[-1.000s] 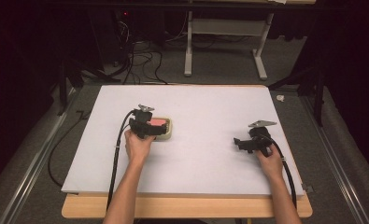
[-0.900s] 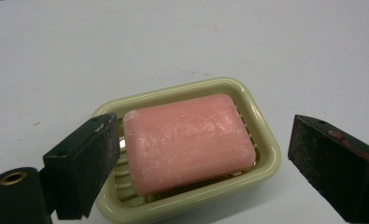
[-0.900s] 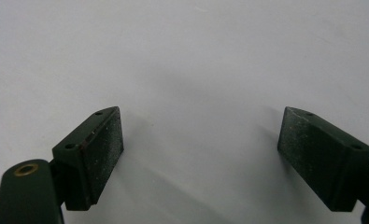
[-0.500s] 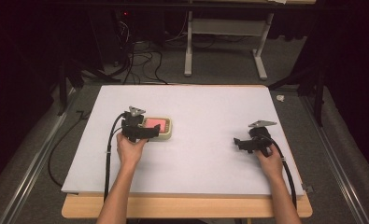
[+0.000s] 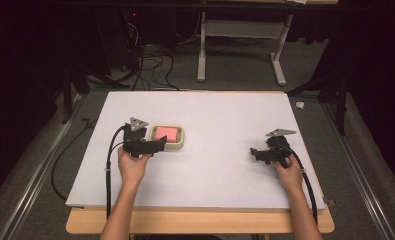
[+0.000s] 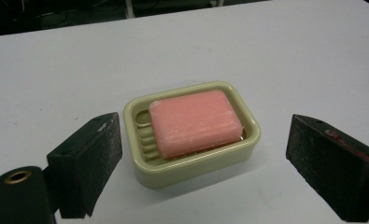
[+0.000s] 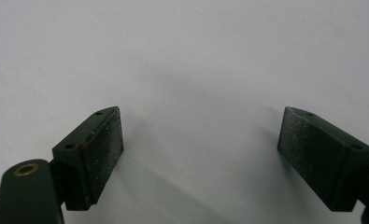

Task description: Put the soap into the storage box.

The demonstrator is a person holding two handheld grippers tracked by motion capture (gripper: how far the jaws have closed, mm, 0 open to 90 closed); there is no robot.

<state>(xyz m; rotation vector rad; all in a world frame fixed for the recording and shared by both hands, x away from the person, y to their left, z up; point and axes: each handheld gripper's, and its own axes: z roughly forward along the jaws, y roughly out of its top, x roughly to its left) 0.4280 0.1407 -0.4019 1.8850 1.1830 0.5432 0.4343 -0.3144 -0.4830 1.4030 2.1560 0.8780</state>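
A pink bar of soap [image 6: 195, 121] lies in a pale green soap dish [image 6: 247, 147] on the white table. From above, the soap dish [image 5: 181, 146] sits left of centre with the soap [image 5: 165, 133] in it. My left gripper [image 5: 157, 145] is just left of the dish, pointing at it; its jaws stand wide open in the left gripper view, holding nothing, with the dish a little beyond them. My right gripper [image 5: 255, 152] rests far to the right over bare table. It [image 7: 201, 154] is open and holds nothing.
The white board [image 5: 225, 115] covers most of the wooden table [image 5: 200, 222]. A black cable [image 5: 109, 170] trails from the left gripper toward the front edge. A desk frame [image 5: 240, 45] and loose cables [image 5: 150, 65] stand on the floor beyond the far edge.
My left gripper has drawn back to the left, off the soap dish, so the dish and soap now lie uncovered. The right gripper has stayed put.
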